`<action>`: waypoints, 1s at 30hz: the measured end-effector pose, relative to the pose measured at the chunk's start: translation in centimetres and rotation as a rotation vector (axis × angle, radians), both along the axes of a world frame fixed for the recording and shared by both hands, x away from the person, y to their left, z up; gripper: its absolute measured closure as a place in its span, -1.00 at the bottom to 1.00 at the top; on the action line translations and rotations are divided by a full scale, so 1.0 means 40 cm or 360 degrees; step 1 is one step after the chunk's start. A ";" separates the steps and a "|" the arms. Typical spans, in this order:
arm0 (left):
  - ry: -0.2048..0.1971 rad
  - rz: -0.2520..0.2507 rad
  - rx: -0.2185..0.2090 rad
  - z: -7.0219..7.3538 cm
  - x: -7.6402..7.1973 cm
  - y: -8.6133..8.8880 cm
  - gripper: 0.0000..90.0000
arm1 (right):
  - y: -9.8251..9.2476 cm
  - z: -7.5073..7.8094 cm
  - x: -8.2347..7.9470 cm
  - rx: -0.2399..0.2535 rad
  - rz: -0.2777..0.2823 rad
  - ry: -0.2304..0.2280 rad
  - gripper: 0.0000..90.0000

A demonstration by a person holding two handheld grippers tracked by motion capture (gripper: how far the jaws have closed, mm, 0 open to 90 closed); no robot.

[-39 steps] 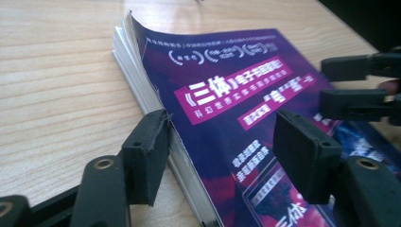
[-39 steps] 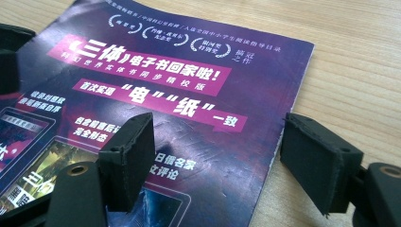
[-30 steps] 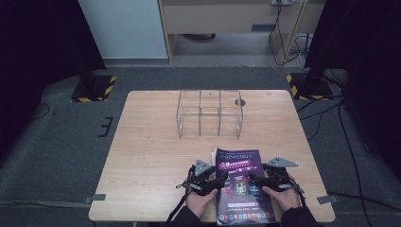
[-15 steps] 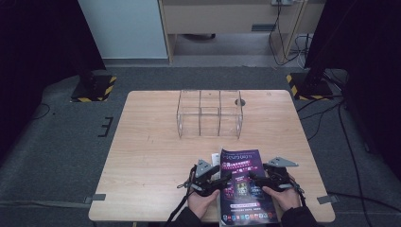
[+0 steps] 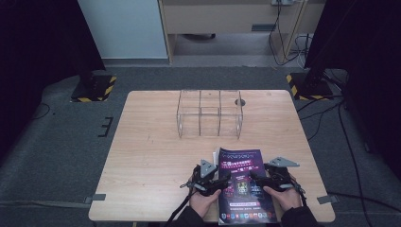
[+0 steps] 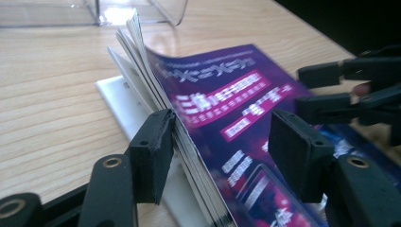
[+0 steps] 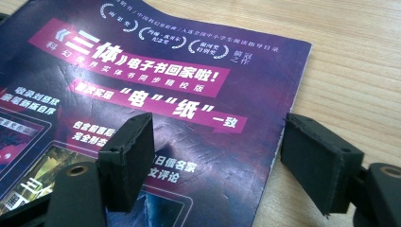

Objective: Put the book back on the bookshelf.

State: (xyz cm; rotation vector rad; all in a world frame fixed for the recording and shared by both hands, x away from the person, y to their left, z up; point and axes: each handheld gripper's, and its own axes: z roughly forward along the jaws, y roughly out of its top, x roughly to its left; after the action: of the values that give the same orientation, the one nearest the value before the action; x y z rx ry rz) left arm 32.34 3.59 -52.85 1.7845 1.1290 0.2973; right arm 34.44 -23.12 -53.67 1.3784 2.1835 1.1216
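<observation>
one purple magazine (image 5: pixel 244 184) lies at the near edge of the worktop (image 5: pixel 151 161), long side running away from the person, title end toward the one clear box (image 5: pixel 210 113) with three parts. two tongs: the left tongs (image 6: pixel 217 151) are apart, one jaw under the lifted pages. the right tongs (image 7: pixel 213 156) are apart over its other edge.
</observation>
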 end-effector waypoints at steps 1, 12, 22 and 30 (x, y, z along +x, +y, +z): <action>0.0002 0.0000 0.0008 -0.001 0.002 0.001 -0.09 | -0.001 0.000 0.000 -0.0002 -0.0001 -0.0002 -0.41; 0.0078 0.0015 -0.0002 -0.012 0.056 0.011 -0.01 | -0.002 0.000 0.000 -0.0005 -0.0051 -0.0005 -0.42; 0.0141 0.0055 0.0090 -0.017 0.044 0.012 -0.06 | -0.015 0.000 -0.003 0.0002 -0.0041 -0.0004 -0.39; 0.0185 0.0121 0.0025 -0.020 0.048 0.008 -0.06 | -0.014 0.000 -0.006 0.0010 -0.0027 -0.0004 -0.34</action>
State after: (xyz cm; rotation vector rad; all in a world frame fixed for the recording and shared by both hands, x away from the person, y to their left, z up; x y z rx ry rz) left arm 34.26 3.92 -53.67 1.7942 1.2815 0.2508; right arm 34.18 -23.66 -53.66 1.3944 2.1646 1.1243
